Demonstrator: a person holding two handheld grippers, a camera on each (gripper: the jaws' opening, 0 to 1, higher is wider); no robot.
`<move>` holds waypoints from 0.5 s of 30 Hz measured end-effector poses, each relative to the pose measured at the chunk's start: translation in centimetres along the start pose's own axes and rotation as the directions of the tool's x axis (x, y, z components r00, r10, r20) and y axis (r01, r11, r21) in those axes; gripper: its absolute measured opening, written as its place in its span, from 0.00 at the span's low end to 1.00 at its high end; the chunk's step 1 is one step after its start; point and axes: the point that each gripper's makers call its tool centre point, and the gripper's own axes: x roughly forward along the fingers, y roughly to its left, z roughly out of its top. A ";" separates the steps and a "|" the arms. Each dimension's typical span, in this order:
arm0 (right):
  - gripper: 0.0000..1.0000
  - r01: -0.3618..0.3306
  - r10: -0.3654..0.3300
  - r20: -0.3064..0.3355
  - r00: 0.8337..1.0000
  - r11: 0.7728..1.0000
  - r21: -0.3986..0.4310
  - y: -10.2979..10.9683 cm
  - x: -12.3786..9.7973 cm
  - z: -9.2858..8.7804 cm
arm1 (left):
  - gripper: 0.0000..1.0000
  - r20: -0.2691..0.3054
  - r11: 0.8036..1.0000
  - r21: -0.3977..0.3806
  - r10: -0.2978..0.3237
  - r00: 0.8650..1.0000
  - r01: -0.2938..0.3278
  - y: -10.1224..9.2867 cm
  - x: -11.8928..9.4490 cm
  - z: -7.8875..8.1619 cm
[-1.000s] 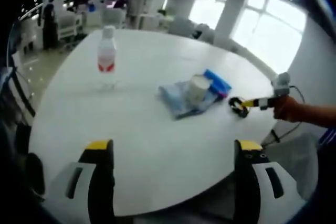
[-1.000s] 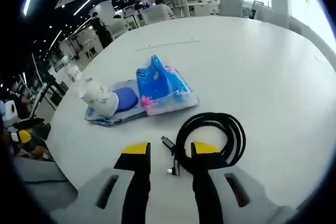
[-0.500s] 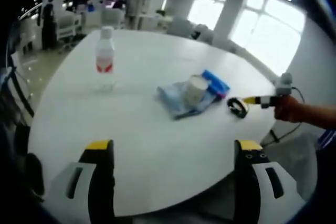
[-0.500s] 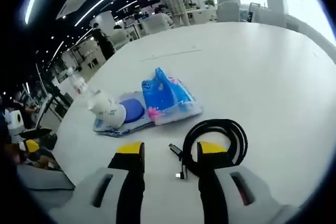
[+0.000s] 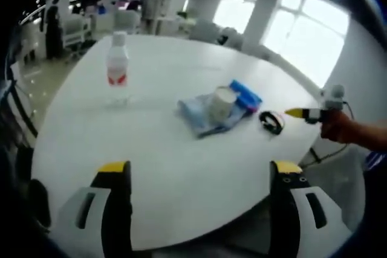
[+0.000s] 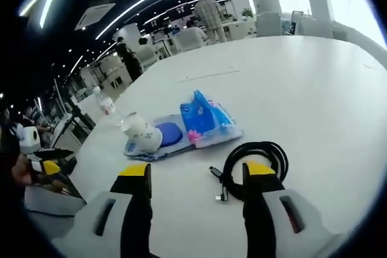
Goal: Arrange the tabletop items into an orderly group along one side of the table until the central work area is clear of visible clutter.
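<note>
On the round white table point(image 5: 175, 155) a clear water bottle point(image 5: 117, 64) with a red label stands at the far left. A white cup point(image 5: 220, 103) rests on a flat light-blue pouch point(image 5: 196, 113), with a blue tissue packet point(image 5: 247, 95) touching it. A black coiled cable point(image 5: 270, 121) lies to the right. My left gripper point(image 5: 199, 176) hangs open over the near table edge, holding nothing. My right gripper point(image 6: 196, 173) is open just short of the cable point(image 6: 261, 158), its right jaw overlapping the coil's near edge. The right gripper point(image 5: 291, 113) is a little right of the cable.
The packet point(image 6: 210, 120), cup point(image 6: 141, 135) and bottle point(image 6: 106, 106) sit in a row beyond the cable. Bare tabletop point(image 6: 314, 83) stretches far and right. Chairs point(image 5: 208, 30) and other tables stand behind, and a person point(image 6: 209, 11) stands far off. Bright windows point(image 5: 308, 28) line one wall.
My right gripper has drawn back from the cable and its jaws have spread wider. The cable stays on the table. The left gripper has hardly moved.
</note>
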 end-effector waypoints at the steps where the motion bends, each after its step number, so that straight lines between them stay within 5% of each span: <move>1: 0.62 -0.001 0.001 0.001 1.000 1.000 -0.001 0.1 -0.2 -0.1 | 0.92 0.005 1.000 -0.002 0.000 1.000 0.000 0.0 0.0 0.1; 9: 0.65 0.012 -0.012 0.014 1.000 1.000 0.019 0.5 -2.0 -1.1 | 0.92 0.007 1.000 -0.015 -0.005 1.000 0.005 0.0 0.0 0.1; 15: 0.65 0.028 -0.029 0.051 0.998 0.999 0.017 0.5 -3.4 0.4 | 0.92 -0.008 1.000 0.004 -0.015 1.000 0.015 -0.4 0.2 -0.1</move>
